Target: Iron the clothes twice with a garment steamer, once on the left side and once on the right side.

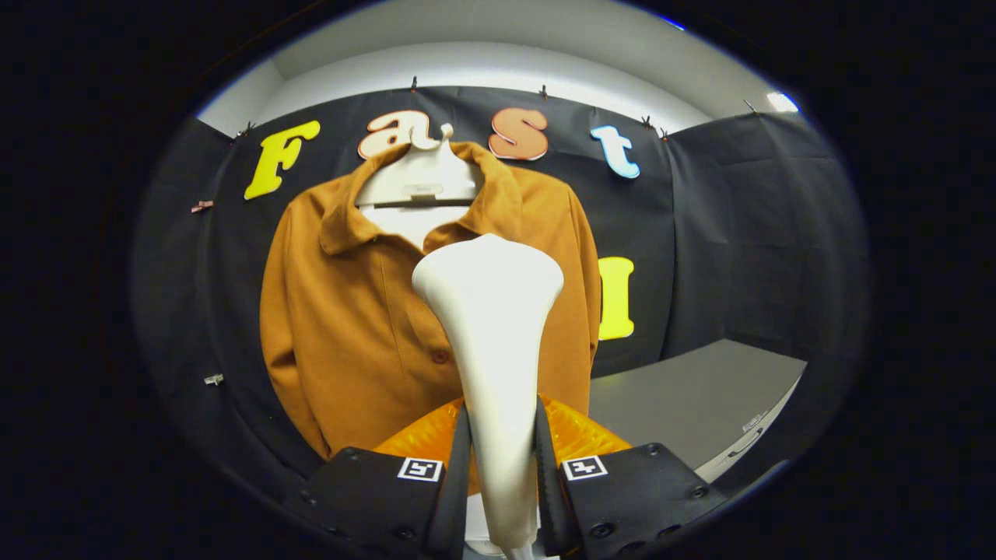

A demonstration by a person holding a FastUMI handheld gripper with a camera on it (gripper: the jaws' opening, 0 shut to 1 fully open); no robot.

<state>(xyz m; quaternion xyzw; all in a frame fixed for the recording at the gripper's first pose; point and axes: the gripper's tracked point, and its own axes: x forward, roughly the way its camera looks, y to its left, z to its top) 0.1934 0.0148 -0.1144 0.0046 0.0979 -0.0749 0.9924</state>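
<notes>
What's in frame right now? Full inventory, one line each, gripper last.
garment steamer: 1, white, between the fingers, head rising ahead of them in front of the shirt
shirt: 1, brown, buttoned, hanging on the hanger against the booth wall, beyond the steamer
hanger: 1, white, inside the shirt collar, hook at the top
orange ribbed part: 1, orange, translucent, just behind the fingers around the steamer's handle; what it is I cannot tell
table: 1, grey, to the right of the shirt, below the cloth wall
cloth wall: 1, black, behind the shirt, clipped along its top edge
hand-held gripper: 1, both fingers pressed on the steamer's handle
</notes>
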